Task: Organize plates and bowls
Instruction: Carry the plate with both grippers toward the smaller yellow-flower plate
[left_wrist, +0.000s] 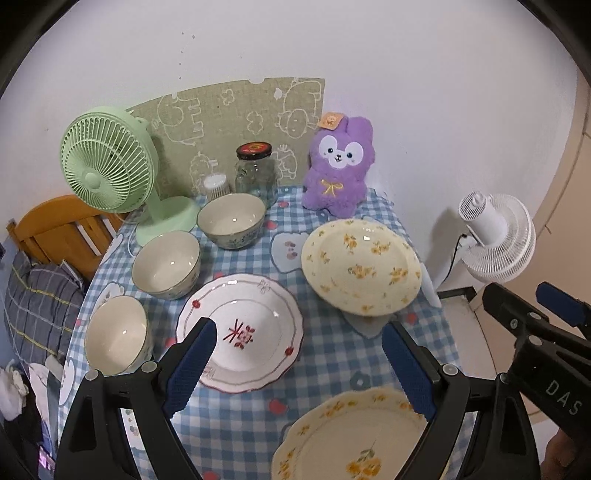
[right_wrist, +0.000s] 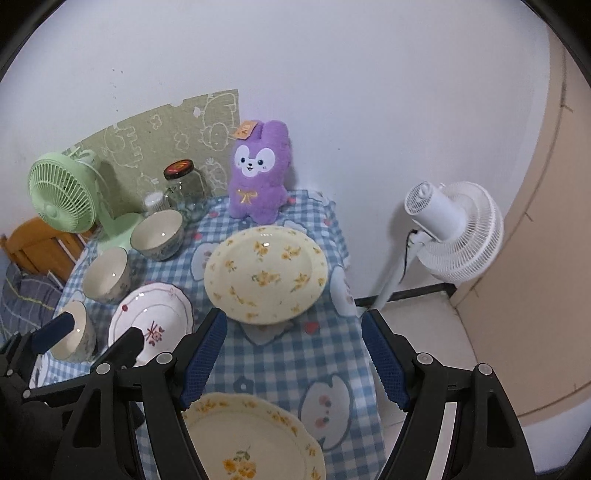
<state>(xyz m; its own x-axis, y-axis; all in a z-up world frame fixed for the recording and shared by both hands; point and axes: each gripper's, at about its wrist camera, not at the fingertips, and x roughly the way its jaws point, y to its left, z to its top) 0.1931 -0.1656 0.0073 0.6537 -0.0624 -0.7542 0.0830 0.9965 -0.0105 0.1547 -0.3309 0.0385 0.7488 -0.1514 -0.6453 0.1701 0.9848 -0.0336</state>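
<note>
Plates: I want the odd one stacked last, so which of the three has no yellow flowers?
The white plate with red trim and a red centre motif, beside the bowls; the other two are cream with yellow flowers.

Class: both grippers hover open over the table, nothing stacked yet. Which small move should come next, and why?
Probably lower the right gripper onto the near rim of the scalloped yellow-flower plate. It lies just beneath those open fingers. The left gripper is also open, empty.
</note>
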